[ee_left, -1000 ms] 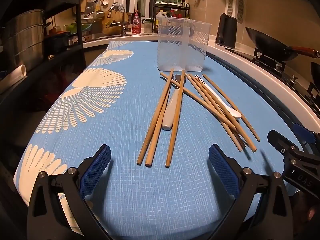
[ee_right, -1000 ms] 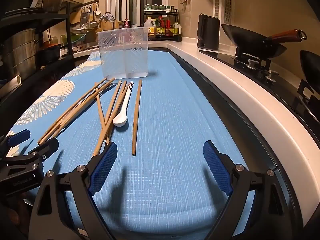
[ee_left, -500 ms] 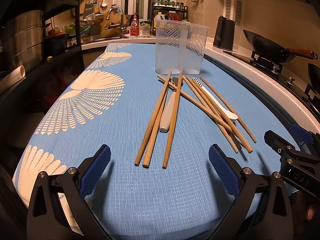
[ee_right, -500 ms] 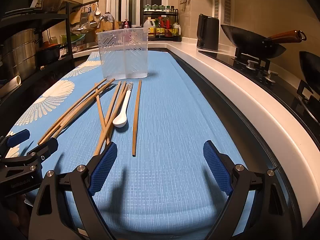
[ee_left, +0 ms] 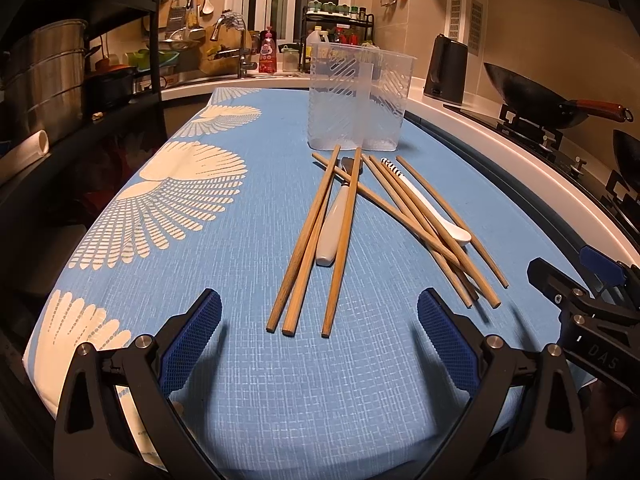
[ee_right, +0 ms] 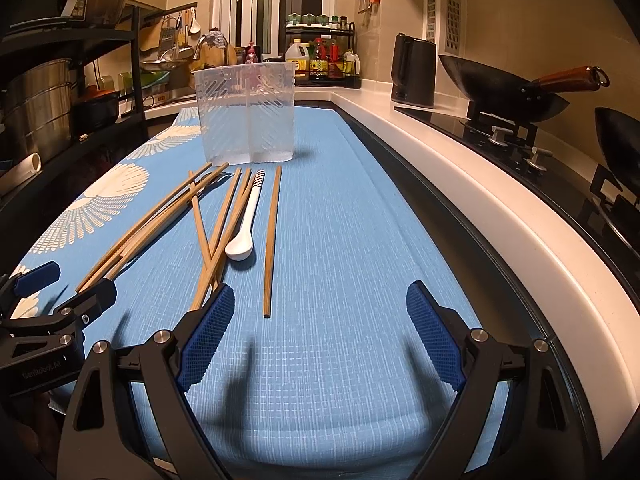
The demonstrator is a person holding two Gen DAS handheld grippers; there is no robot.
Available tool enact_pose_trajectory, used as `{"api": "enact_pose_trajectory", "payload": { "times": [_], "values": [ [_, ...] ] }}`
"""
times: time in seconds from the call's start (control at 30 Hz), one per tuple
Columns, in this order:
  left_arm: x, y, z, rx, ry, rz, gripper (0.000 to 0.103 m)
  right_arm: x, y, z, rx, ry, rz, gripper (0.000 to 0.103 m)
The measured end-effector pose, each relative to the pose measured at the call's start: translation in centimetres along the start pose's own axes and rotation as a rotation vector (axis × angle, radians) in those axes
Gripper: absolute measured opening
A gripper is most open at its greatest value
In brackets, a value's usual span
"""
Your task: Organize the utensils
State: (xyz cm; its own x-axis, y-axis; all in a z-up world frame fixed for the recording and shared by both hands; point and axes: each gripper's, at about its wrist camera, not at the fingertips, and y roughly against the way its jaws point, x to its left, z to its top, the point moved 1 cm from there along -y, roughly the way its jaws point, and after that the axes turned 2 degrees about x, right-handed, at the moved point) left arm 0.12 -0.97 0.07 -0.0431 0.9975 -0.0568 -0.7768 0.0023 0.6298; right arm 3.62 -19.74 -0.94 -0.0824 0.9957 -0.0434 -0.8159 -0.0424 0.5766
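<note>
blue cloth (ee_left: 248,360) w/ white fan prints covers the table; all the utensils lie loose on it, none in the holder yet.

clear plastic holder (ee_left: 360,100) stands upright at the far end of the cloth, split into two compartments, both look empty.

chopsticks (ee_left: 308,240) lie in two rough bunches just in front of the holder. left bunch: three sticks running roughly parallel toward the near edge, w/ a grey-handled utensil (ee_left: 332,228) between them; its head is hidden under the sticks, can't tell what kind. right bunch: several sticks crossing each other, one long stick running diagonally under both bunches. white spoon (ee_left: 436,216) w/ a striped handle end lies among the right bunch, bowl toward the near side. in the right view one stick (ee_right: 272,240) lies alone, just right of the spoon (ee_right: 246,232), apart from the rest.

left gripper (ee_left: 320,336) hangs over the near edge, jaws wide apart, nothing between them; near ends of the left bunch sit just beyond the pads. right gripper (ee_right: 316,320) also wide open and empty, the lone stick's near end sits between its fingertips w/o touching; left pad is right by the crossed sticks' ends.

wok (ee_right: 508,88) and kettle (ee_right: 414,70) on the counter to the right.
</note>
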Motion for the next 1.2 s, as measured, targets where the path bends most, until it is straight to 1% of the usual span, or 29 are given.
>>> {"api": "enact_pose_trajectory", "payload": {
  "times": [1.2],
  "values": [
    [0.08, 0.06, 0.09, -0.004, -0.001, -0.011, 0.095, -0.22, -0.11, 0.22, 0.000, 0.000, 0.004, 0.086]
  ]
}}
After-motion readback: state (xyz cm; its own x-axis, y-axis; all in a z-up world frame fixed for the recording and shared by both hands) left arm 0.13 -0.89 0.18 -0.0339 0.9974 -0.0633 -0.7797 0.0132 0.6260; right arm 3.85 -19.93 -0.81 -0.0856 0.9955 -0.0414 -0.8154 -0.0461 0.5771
